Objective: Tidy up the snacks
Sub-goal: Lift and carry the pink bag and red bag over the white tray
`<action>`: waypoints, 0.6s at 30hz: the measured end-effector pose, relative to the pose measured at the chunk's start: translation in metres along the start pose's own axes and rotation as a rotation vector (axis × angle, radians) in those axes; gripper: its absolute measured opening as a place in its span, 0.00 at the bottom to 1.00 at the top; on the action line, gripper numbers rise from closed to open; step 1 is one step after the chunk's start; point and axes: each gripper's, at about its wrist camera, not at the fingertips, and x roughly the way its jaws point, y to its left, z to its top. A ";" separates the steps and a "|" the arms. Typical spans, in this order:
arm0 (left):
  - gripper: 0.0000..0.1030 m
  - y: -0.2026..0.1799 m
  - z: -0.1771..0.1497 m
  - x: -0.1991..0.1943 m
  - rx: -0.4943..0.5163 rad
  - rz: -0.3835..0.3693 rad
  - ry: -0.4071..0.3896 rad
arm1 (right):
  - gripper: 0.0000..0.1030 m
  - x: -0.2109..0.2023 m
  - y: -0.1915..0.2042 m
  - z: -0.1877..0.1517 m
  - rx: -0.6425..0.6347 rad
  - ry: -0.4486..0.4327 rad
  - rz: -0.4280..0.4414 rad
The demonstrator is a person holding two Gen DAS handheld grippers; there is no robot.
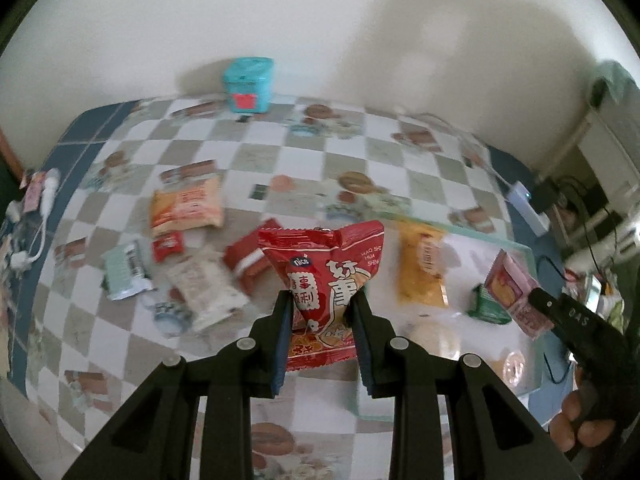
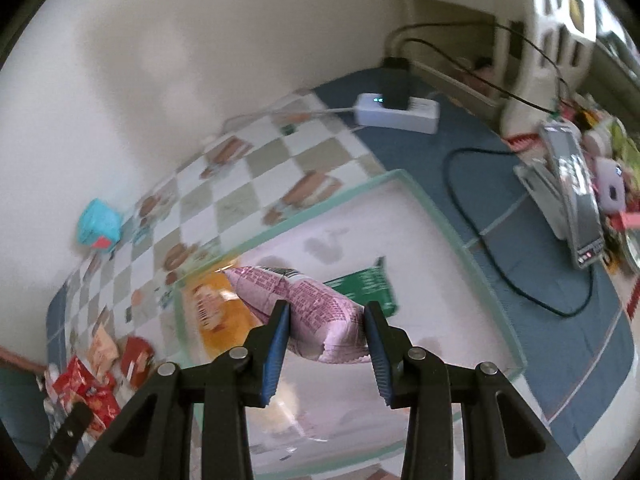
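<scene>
Checkered tablecloth [image 1: 280, 152] underneath: nearest, the left gripper [image 1: 322, 300] clenches a red snack bag [image 1: 324, 272] — "nice", "HAO SHI HUA SHENG" — above the table. Right gripper [image 2: 325, 312] grips a pink packet [image 2: 308, 304] over the clear tray [image 2: 472, 256]. Far back, a teal tin [image 1: 249, 85].

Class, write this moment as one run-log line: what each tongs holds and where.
left tongs: shut on red snack packet | right tongs: shut on pink snack packet, over tray | tray holds: orange packet, green packet
</scene>
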 end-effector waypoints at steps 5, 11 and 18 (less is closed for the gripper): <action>0.29 -0.022 -0.002 0.013 0.055 -0.019 0.017 | 0.39 0.001 -0.024 0.006 0.067 0.008 -0.012; 0.29 -0.049 -0.008 0.034 0.131 -0.029 0.039 | 0.39 -0.005 -0.046 0.012 0.102 -0.041 -0.106; 0.30 -0.061 -0.011 0.064 0.170 0.002 0.083 | 0.39 0.005 -0.061 0.012 0.131 -0.027 -0.192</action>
